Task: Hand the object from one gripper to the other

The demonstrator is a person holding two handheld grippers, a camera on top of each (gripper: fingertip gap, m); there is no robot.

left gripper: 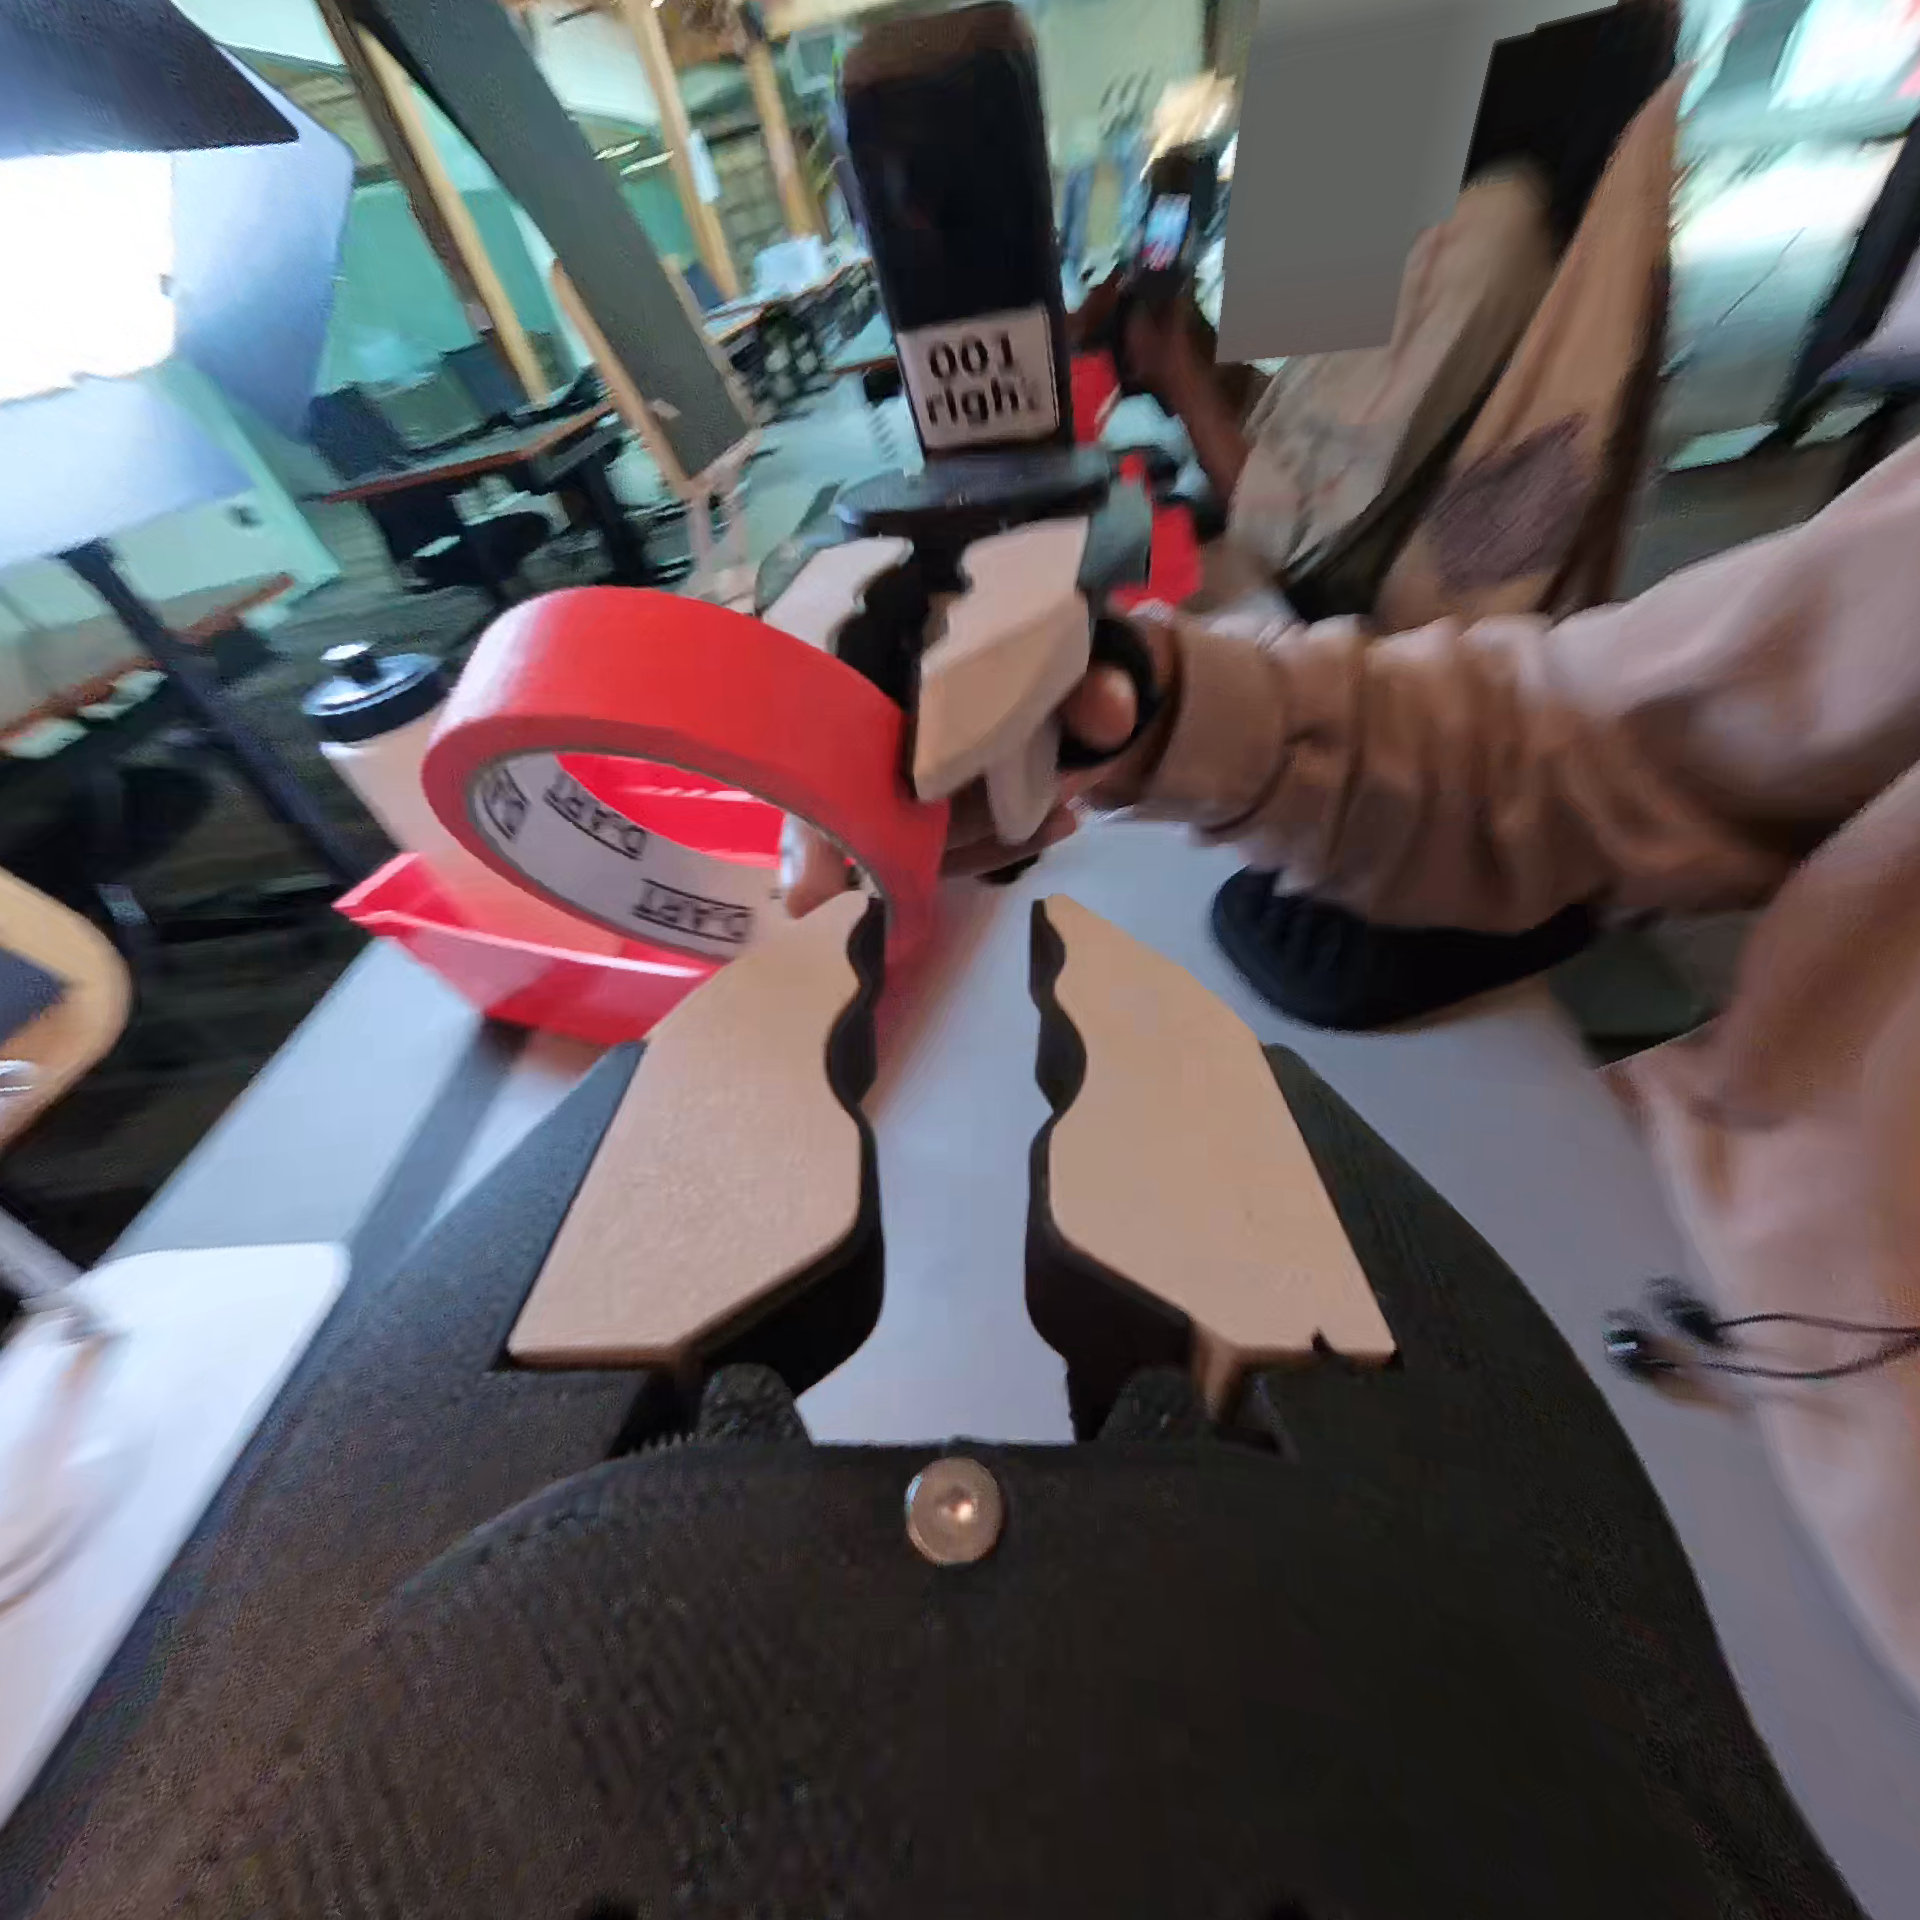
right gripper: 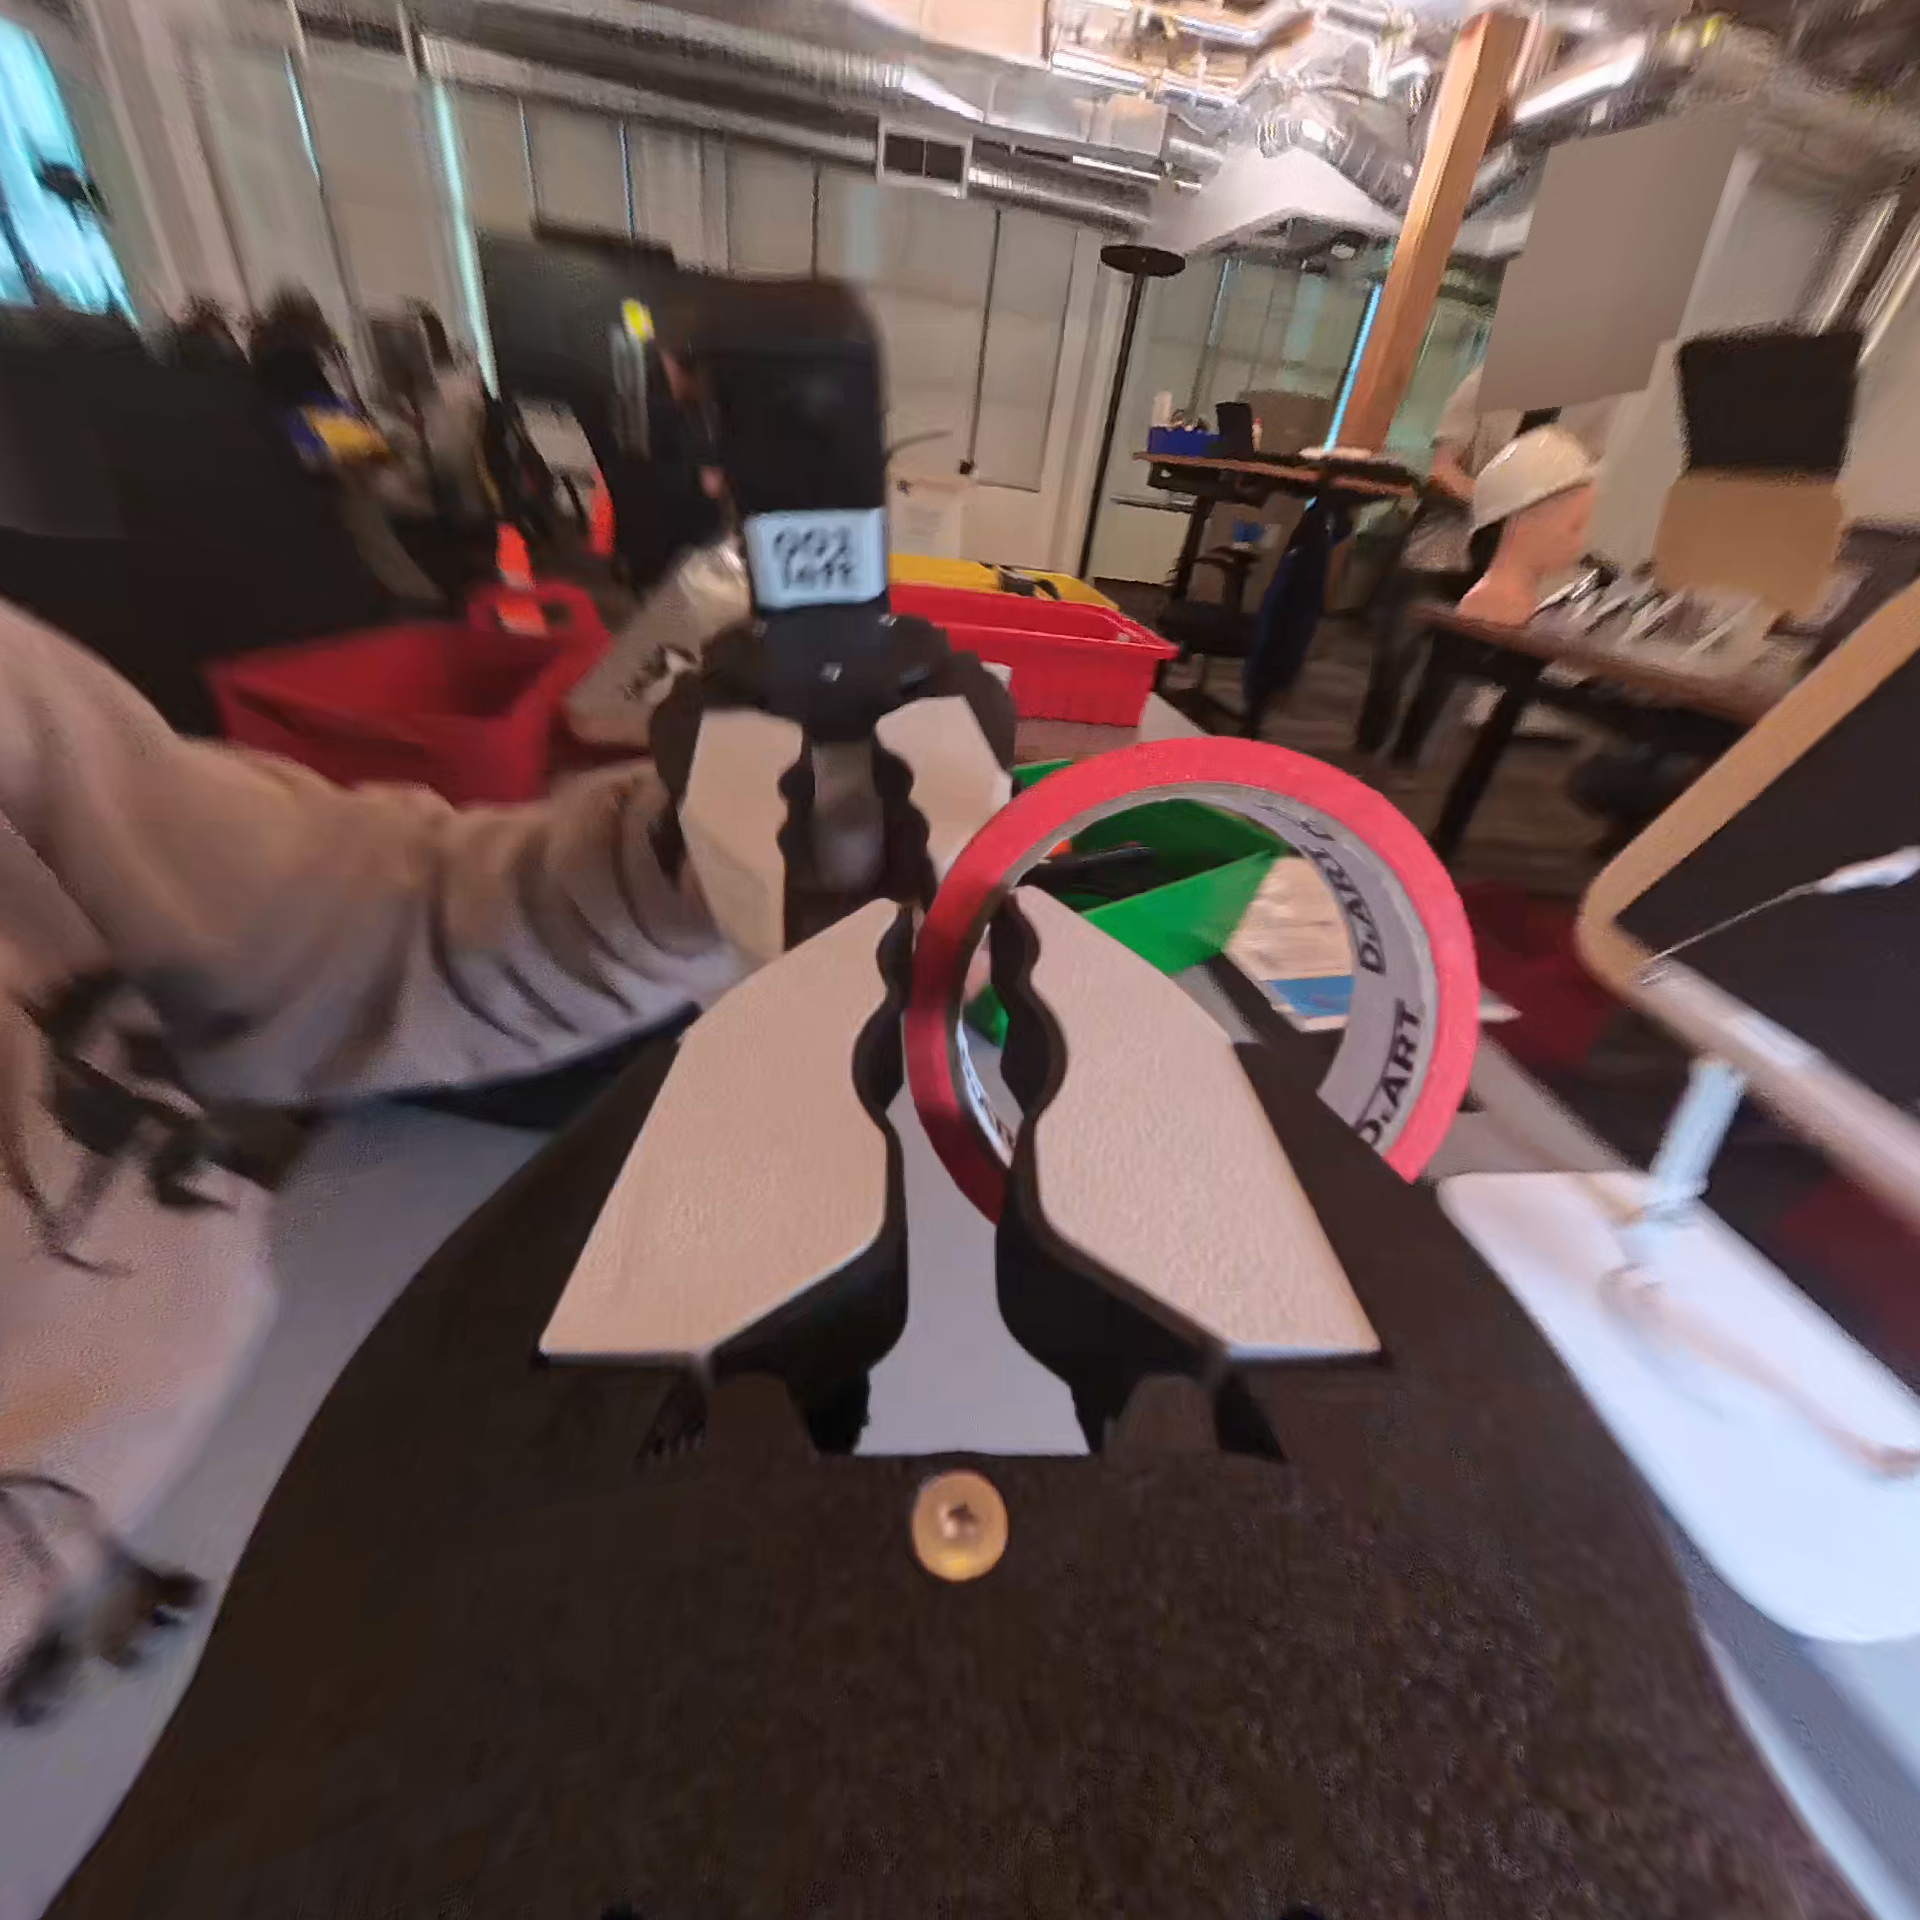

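A red roll of tape (right gripper: pixel 1449 997) with a grey printed core is held on edge above the grey table (left gripper: pixel 1434 1132). My right gripper (right gripper: pixel 956 920) is shut on the roll's rim, one finger inside the ring and one outside. It also shows in the left wrist view (left gripper: pixel 878 826), held by a hand in a beige sleeve, with the tape (left gripper: pixel 665 665) sticking out to its left. My left gripper (left gripper: pixel 956 914) is open and empty, its fingertips right at the near edge of the roll. It faces the right gripper in the right wrist view (right gripper: pixel 847 862), just left of the tape.
A red bin (left gripper: pixel 499 966) and a white bottle with a black cap (left gripper: pixel 358 717) stand behind the tape. Black earphones (left gripper: pixel 1662 1340) lie on the table at right. A green bin (right gripper: pixel 1164 914), red bins (right gripper: pixel 395 696) and a white lamp base (right gripper: pixel 1683 1403) stand around. My left and right fingertips are right by each other.
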